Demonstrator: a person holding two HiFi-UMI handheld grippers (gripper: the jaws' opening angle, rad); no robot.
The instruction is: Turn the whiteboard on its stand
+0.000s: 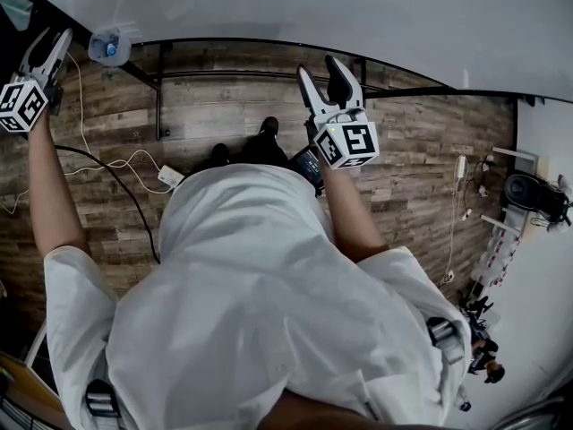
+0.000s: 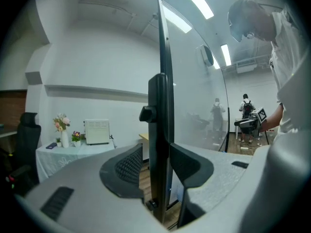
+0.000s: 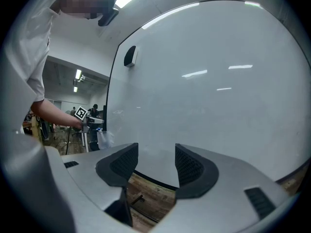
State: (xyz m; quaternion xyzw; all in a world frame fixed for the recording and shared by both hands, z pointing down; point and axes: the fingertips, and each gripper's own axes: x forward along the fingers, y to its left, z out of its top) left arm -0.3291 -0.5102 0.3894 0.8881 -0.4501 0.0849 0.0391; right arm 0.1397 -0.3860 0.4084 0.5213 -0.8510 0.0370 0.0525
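Gripping of the whiteboard (image 3: 209, 81) at its side edge by one gripper, the other being spread in front of its face.
Nearest, the person's white shirt (image 1: 251, 285) is seen from above, with both arms reached forward. The left gripper (image 1: 54, 38) is pressed together on the board's dark upright frame edge (image 2: 163, 106), which is pinched between the two pads. The right gripper (image 1: 319, 68) is presented with its jaws spread and nothing between them, and is pointed at the white face close to the board's lower edge. The whiteboard is carried upright on its black stand (image 1: 158, 97); the wooden floor (image 1: 224, 106) is seen beneath and beyond it.
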